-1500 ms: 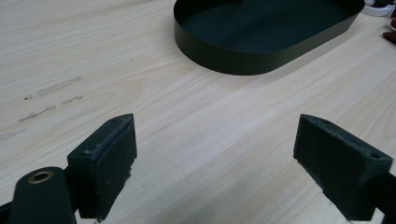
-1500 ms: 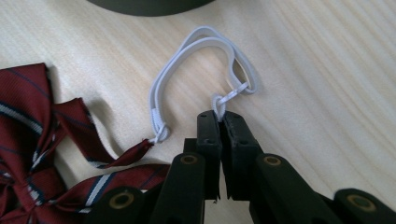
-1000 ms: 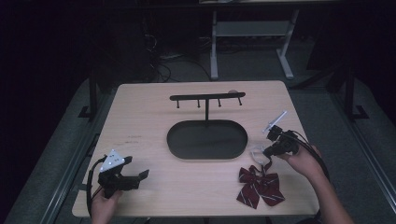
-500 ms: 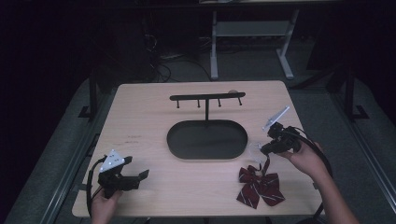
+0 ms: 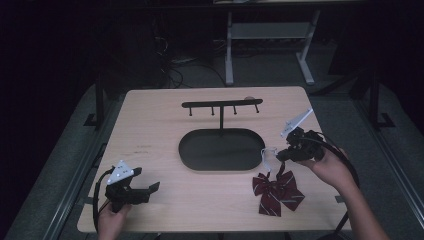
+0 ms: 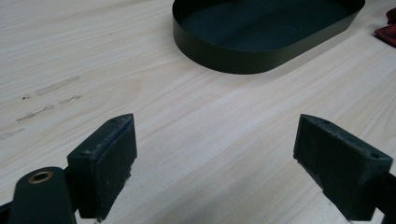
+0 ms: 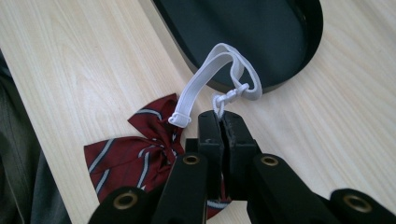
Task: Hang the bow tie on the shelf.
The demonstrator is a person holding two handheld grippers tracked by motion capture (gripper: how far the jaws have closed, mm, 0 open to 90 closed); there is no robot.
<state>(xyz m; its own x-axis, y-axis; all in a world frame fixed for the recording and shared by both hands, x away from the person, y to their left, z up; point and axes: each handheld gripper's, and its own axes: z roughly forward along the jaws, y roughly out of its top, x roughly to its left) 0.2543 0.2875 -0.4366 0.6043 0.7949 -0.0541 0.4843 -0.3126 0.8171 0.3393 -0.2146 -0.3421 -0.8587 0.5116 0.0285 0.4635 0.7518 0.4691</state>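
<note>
In the right gripper view, the right claw [image 7: 223,122] hid the lower part of the bow tie [image 7: 135,149]. In the left gripper view, the picture's edge cut off the black oval tray [image 6: 261,56].

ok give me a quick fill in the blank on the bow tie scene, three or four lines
1. The right gripper is shut on the bow tie's white ____ strap.
2. The bow tie is dark red with pale ____.
3. The left gripper has its jaws ____ with nothing between them.
4. The black oval tray sits at the foot of a black ____ with hooks.

Missing words: elastic; stripes; open; stand
</note>
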